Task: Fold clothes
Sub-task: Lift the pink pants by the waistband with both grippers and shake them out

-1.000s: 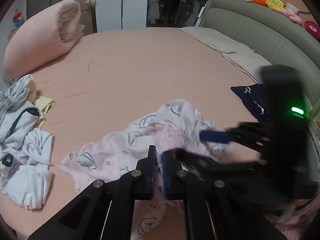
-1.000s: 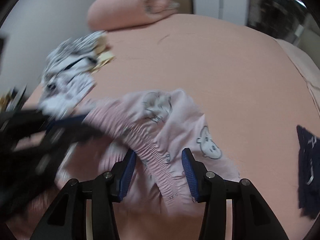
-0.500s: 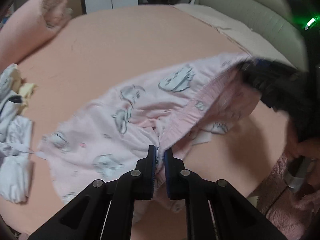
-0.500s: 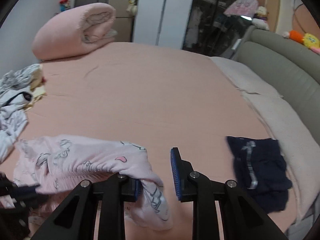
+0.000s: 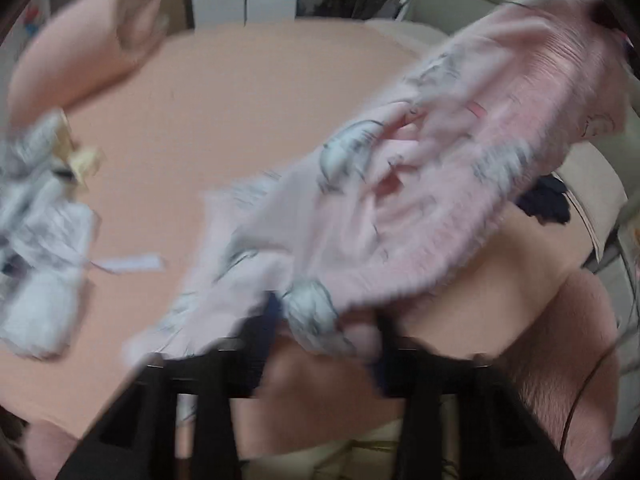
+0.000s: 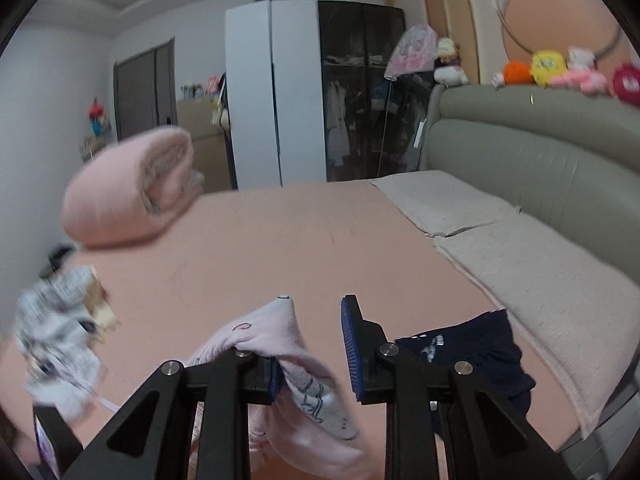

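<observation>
Pink pyjama garment (image 5: 400, 200) is draped over the right gripper (image 6: 316, 344), jaws apart; left gripper (image 5: 324, 344), seemingly parted, blurred; waistband at 1 o'clock should be pinched evenly.

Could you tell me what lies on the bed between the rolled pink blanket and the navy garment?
Only bare peach bedsheet: in the right wrist view nothing rests between the rolled pink blanket and the navy garment.
</observation>
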